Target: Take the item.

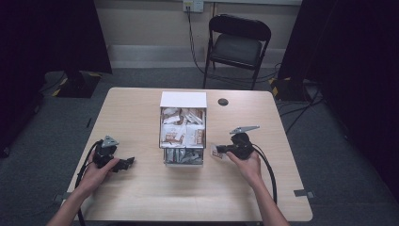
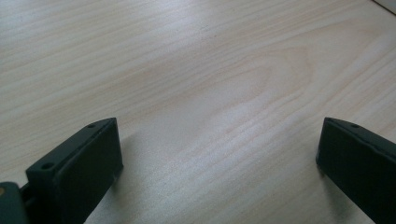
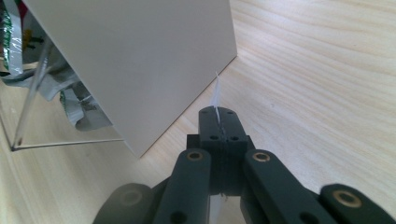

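A white box (image 1: 183,100) stands at the table's middle, with several white and brown packets (image 1: 182,132) lying in it and a clear front compartment (image 1: 183,156) of silvery packets. Just right of that compartment, my right gripper (image 1: 221,149) is shut on a small packet (image 1: 216,152) low over the table. In the right gripper view the jaws (image 3: 219,116) are pressed together on the packet's thin white edge (image 3: 217,91), close to the box's white side wall (image 3: 140,60). My left gripper (image 1: 128,162) rests at the table's left, its jaws (image 2: 219,135) wide open over bare wood.
A small black round disc (image 1: 223,101) lies on the table behind the box to the right. A black folding chair (image 1: 237,44) stands beyond the far edge, with cables on the floor. Bare tabletop (image 1: 188,193) stretches along the near side between the two hands.
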`<action>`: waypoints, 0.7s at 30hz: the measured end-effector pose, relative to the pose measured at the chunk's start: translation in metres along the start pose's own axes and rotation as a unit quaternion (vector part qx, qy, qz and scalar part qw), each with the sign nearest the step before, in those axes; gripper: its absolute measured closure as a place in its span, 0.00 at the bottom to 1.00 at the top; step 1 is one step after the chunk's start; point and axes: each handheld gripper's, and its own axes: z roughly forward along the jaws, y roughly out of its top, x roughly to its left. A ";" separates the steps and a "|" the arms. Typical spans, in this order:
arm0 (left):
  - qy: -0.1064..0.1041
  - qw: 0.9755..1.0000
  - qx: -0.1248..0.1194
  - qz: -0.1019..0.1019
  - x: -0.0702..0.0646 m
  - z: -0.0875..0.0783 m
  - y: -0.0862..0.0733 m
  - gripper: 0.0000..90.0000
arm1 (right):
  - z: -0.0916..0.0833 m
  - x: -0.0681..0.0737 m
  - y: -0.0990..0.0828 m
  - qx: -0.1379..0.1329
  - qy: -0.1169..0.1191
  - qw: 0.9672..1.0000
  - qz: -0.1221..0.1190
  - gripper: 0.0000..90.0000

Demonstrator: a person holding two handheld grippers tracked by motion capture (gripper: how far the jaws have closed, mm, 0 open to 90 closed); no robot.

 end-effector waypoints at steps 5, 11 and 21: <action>0.000 1.000 0.000 0.000 0.000 0.000 0.000 0.00 | 0.006 -0.002 -0.002 0.005 -0.003 1.000 0.004 1.00; 0.000 1.000 0.000 0.000 0.000 0.000 0.000 0.00 | 0.013 -0.008 -0.006 0.010 -0.010 1.000 0.015 1.00; 0.000 1.000 0.000 0.000 0.000 0.000 0.000 0.00 | 0.016 -0.012 -0.009 0.013 -0.021 1.000 0.017 0.97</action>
